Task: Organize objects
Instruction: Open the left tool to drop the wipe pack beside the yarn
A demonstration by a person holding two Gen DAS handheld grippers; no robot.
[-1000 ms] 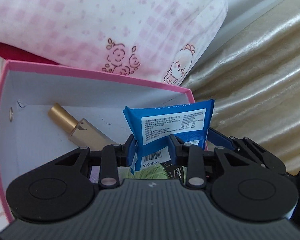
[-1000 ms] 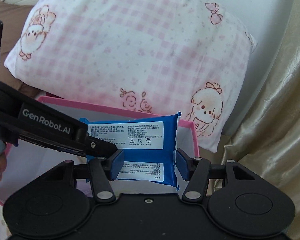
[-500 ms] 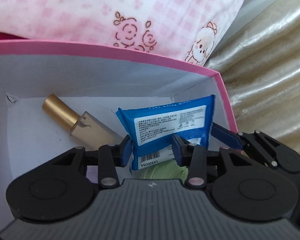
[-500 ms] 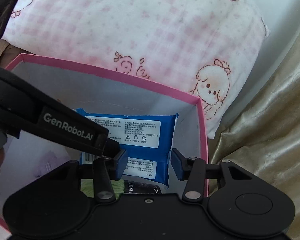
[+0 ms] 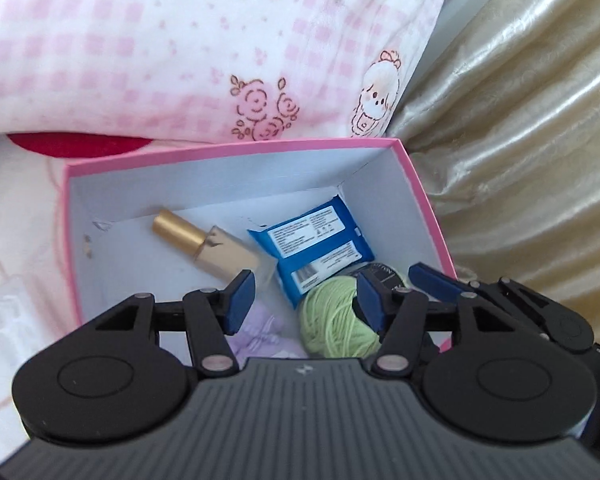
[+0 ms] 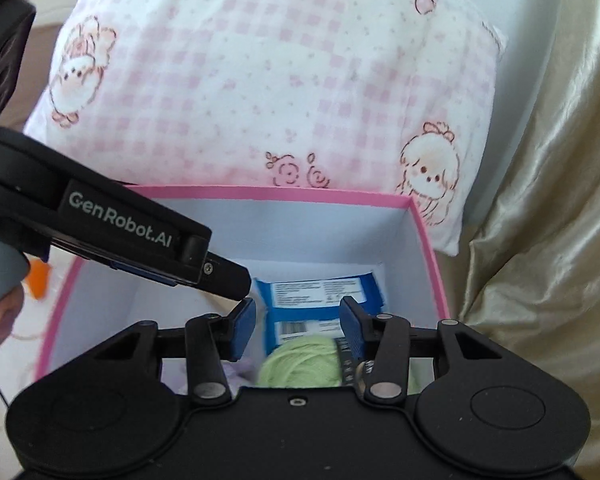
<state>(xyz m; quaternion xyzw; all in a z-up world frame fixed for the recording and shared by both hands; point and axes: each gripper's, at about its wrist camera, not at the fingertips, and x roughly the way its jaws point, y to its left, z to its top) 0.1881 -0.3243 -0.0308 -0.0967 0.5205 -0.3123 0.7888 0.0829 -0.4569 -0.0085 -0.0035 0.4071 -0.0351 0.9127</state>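
A blue wipes packet (image 5: 316, 244) (image 6: 320, 296) lies flat on the floor of the pink box (image 5: 228, 150) (image 6: 260, 191), near its right wall. My left gripper (image 5: 305, 302) hovers above the box. Its jaws are opening and nothing is between them. My right gripper (image 6: 296, 328) hangs open just to the right, also above the box, with the packet well below its pads. Beside the packet lie a gold-capped bottle (image 5: 204, 246), a green yarn ball (image 5: 336, 320) (image 6: 300, 364) and a dark round tin (image 5: 380, 274).
A pink checked pillow (image 5: 180, 40) (image 6: 280, 72) leans behind the box. Shiny gold fabric (image 5: 520, 160) covers the right side. A lilac item (image 5: 260, 336) lies at the box's near end. A white packet (image 5: 8, 312) sits left of the box.
Both grippers held the blue packet upright over the box. Now it lies flat inside, the left jaws have spread wide, and both grippers have lifted back.
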